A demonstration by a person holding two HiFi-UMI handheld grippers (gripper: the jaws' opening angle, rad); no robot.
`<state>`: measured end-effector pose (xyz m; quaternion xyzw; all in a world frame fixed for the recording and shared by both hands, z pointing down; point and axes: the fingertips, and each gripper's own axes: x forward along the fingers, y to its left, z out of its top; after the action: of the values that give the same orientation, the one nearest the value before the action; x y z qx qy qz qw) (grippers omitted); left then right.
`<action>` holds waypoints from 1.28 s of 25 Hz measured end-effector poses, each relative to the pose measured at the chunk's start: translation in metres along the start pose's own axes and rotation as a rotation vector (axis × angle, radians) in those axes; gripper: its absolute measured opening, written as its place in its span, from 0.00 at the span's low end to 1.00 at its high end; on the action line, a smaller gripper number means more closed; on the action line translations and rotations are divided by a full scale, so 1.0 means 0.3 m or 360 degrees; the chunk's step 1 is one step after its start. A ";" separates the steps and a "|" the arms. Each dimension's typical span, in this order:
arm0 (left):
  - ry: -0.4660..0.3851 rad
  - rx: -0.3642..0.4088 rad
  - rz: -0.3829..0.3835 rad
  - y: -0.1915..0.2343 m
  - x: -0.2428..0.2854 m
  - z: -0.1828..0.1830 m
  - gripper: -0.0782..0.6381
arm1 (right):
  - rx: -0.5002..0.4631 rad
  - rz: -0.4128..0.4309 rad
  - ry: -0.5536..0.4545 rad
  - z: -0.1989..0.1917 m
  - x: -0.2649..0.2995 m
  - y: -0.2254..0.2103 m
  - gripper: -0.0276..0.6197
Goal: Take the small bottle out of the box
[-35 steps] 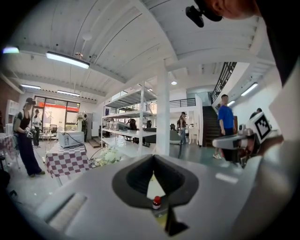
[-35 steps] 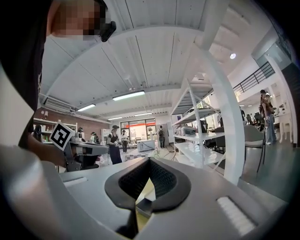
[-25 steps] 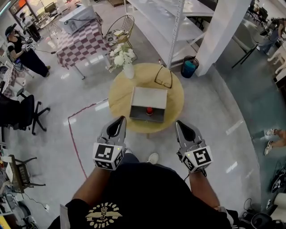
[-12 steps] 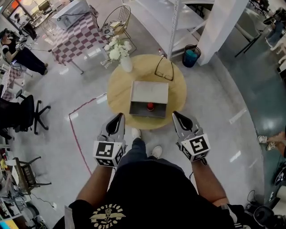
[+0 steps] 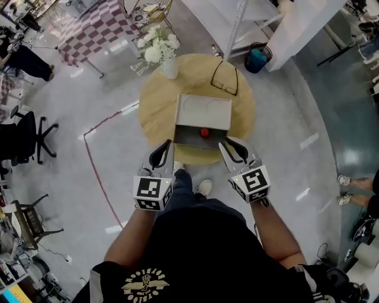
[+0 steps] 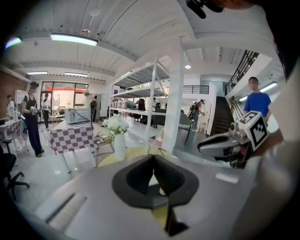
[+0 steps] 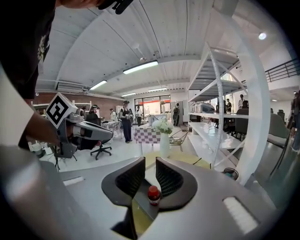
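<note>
A small bottle with a red cap (image 5: pixel 205 132) stands upright in the near part of an open grey box (image 5: pixel 190 139), whose lid (image 5: pixel 204 109) lies back on the far side. The box sits on a round wooden table (image 5: pixel 155 112). My left gripper (image 5: pixel 167 144) hovers at the table's near edge, left of the box, with its jaws shut and empty (image 6: pixel 152 159). My right gripper (image 5: pixel 224 142) is just right of the box front. Its jaws are opening with nothing between them (image 7: pixel 150 161). In the right gripper view the bottle (image 7: pixel 153 195) shows through the gap, farther ahead.
A white vase of flowers (image 5: pixel 160 52) and a pair of glasses (image 5: pixel 225 80) sit on the far side of the table. A blue bin (image 5: pixel 259 59) and white shelving (image 5: pixel 237 18) stand beyond it. An office chair (image 5: pixel 26 136) is to the left. My feet (image 5: pixel 204 188) are by the table.
Both grippers have moved forward from well short of the table to its near edge, either side of the box front. The table and box now look closer.
</note>
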<state>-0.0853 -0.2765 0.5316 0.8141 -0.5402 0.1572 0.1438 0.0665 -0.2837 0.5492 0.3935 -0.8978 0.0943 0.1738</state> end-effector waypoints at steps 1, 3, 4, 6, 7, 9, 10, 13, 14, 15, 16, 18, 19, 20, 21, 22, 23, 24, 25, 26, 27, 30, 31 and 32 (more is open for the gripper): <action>0.0010 -0.0001 -0.0002 0.019 0.016 -0.011 0.11 | -0.0005 0.0007 0.0021 -0.010 0.029 0.006 0.15; 0.0033 -0.0005 0.0001 0.061 0.049 -0.031 0.11 | -0.0023 0.0021 0.0064 -0.033 0.089 0.016 0.17; 0.0048 -0.0008 0.0004 0.082 0.065 -0.041 0.11 | -0.0035 0.0031 0.0083 -0.044 0.120 0.019 0.18; 0.0081 -0.0009 0.0004 0.118 0.097 -0.056 0.11 | -0.0053 0.0047 0.0116 -0.064 0.174 0.020 0.21; 0.0099 -0.0009 0.0000 0.131 0.112 -0.063 0.11 | -0.0055 0.0051 0.0131 -0.073 0.197 0.018 0.22; 0.0133 -0.0011 -0.0020 0.150 0.138 -0.077 0.11 | -0.0054 0.0055 0.0164 -0.096 0.235 0.017 0.24; 0.0151 -0.0010 -0.0033 0.157 0.150 -0.084 0.11 | -0.0054 0.0056 0.0187 -0.110 0.253 0.019 0.25; 0.0204 -0.0004 -0.0078 0.177 0.189 -0.105 0.11 | -0.0045 0.0056 0.0260 -0.156 0.306 0.026 0.30; 0.0222 -0.0011 -0.0094 0.181 0.201 -0.114 0.11 | -0.0036 0.0057 0.0282 -0.173 0.325 0.027 0.32; 0.0239 -0.0021 -0.0108 0.185 0.212 -0.122 0.11 | -0.0024 0.0058 0.0305 -0.192 0.342 0.026 0.32; 0.0254 -0.0028 -0.0121 0.187 0.225 -0.127 0.11 | -0.0012 0.0058 0.0328 -0.212 0.358 0.023 0.33; 0.0281 -0.0018 -0.0152 0.185 0.254 -0.134 0.11 | -0.0002 0.0054 0.0376 -0.252 0.383 0.011 0.33; 0.0295 -0.0009 -0.0170 0.183 0.268 -0.137 0.11 | -0.0009 0.0055 0.0405 -0.273 0.394 0.006 0.34; 0.0309 -0.0001 -0.0185 0.184 0.279 -0.140 0.11 | -0.0022 0.0061 0.0438 -0.294 0.406 0.005 0.34; 0.0323 0.0004 -0.0196 0.191 0.287 -0.142 0.11 | -0.0037 0.0073 0.0472 -0.316 0.421 0.010 0.34; 0.0336 0.0004 -0.0203 0.202 0.293 -0.144 0.11 | -0.0053 0.0085 0.0503 -0.337 0.437 0.016 0.34; 0.0347 0.0001 -0.0207 0.214 0.299 -0.144 0.11 | -0.0072 0.0094 0.0529 -0.358 0.452 0.021 0.34; 0.0354 -0.0001 -0.0211 0.224 0.304 -0.144 0.11 | -0.0092 0.0096 0.0550 -0.378 0.464 0.023 0.34; 0.0358 -0.0001 -0.0216 0.231 0.310 -0.143 0.11 | -0.0109 0.0093 0.0570 -0.398 0.473 0.020 0.34; 0.0360 0.0003 -0.0221 0.236 0.316 -0.141 0.11 | -0.0123 0.0085 0.0591 -0.416 0.480 0.014 0.34; 0.0363 0.0009 -0.0227 0.241 0.321 -0.138 0.11 | -0.0136 0.0074 0.0613 -0.432 0.487 0.008 0.34; 0.0371 0.0004 -0.0238 0.263 0.322 -0.124 0.11 | -0.0151 0.0033 0.0672 -0.461 0.502 -0.003 0.34; 0.0371 -0.0006 -0.0240 0.271 0.321 -0.117 0.11 | -0.0149 0.0023 0.0680 -0.464 0.507 -0.003 0.34; 0.0368 -0.0012 -0.0240 0.278 0.322 -0.108 0.11 | -0.0154 0.0016 0.0686 -0.467 0.511 -0.004 0.34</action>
<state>-0.1302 -0.3751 0.6062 0.8283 -0.4578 0.2367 0.2197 0.0042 -0.3449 0.7376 0.3510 -0.8454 0.1339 0.3798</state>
